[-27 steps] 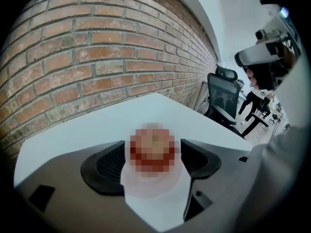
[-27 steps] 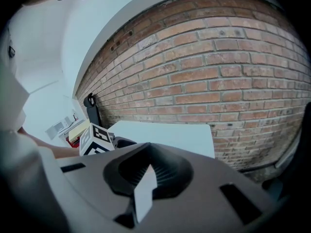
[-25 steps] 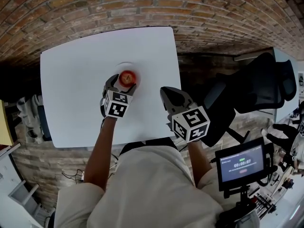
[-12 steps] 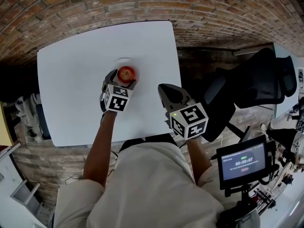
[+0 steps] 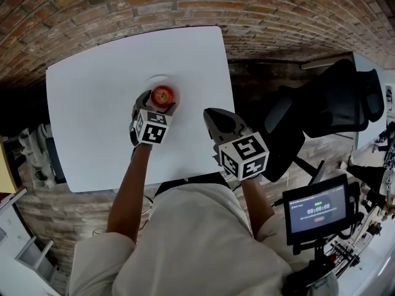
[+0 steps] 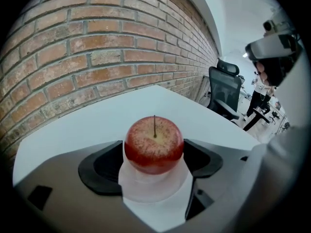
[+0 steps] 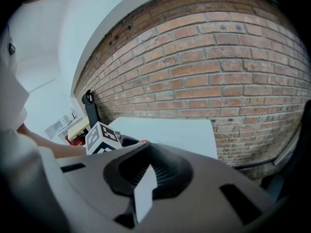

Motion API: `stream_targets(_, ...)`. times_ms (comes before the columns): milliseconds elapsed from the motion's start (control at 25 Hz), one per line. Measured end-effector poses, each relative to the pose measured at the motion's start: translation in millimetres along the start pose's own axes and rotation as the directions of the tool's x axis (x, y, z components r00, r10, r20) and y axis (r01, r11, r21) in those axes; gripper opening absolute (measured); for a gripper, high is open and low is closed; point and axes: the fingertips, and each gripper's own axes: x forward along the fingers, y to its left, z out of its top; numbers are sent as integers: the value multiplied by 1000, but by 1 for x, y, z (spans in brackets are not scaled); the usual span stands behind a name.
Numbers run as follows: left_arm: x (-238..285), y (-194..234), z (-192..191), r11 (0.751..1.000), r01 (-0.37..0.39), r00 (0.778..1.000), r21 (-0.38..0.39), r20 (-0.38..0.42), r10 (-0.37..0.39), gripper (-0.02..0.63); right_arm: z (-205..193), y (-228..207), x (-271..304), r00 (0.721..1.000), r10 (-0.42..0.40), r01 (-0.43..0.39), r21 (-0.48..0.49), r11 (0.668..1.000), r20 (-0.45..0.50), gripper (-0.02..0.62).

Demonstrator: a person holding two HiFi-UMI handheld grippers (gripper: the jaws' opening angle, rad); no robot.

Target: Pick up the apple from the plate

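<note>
A red apple (image 5: 163, 94) with its stem up sits on a small white plate (image 5: 155, 79) near the middle of the white table (image 5: 92, 116). My left gripper (image 5: 159, 103) reaches over the plate with the apple (image 6: 154, 142) between its two black pads (image 6: 104, 161). Its jaws have just been opening and stand wide beside the apple's sides, which rests on the plate (image 6: 155, 191). My right gripper (image 5: 213, 115) hovers by the table's right edge, apart from the apple. In the right gripper view its ribbed pads meet at the tips (image 7: 146, 166) with nothing between them.
A brick wall (image 5: 185, 5) runs behind the table. A black office chair (image 5: 333, 110) stands to the right, off the table. A small screen on a stand (image 5: 315, 211) is at the lower right. Shelves and clutter (image 5: 37, 153) sit left of the table.
The head view has shifted slightly. The left gripper stays round the apple on the plate, and the right gripper keeps its place by the table's edge.
</note>
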Motion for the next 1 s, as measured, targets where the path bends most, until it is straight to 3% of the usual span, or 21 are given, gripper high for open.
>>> stream_targets(1000,3,0,9,1000,2,1000,-14,19,-1,377,8,-20,-6,999,-36,36,-2,999,36,3)
